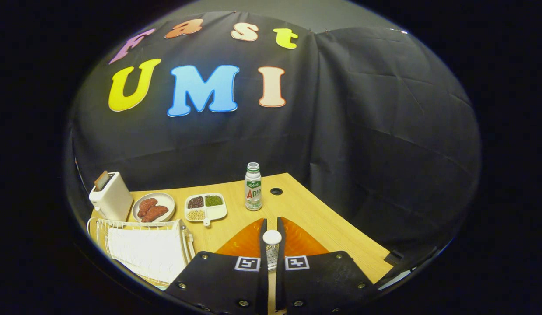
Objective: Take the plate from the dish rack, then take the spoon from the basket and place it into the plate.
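A light wooden table [314, 218] with a round cable hole [276, 191] holds a white toaster [110, 197], a plate of reddish meat pieces [153, 207], a divided tray of beans [205, 207], an upright bottle [253, 187], a white wire dish rack [144, 247] and an orange basket [246, 243].

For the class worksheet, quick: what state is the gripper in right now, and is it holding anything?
Gripper: closed on the spoon, both fingers pressing its handle, held up above the table.
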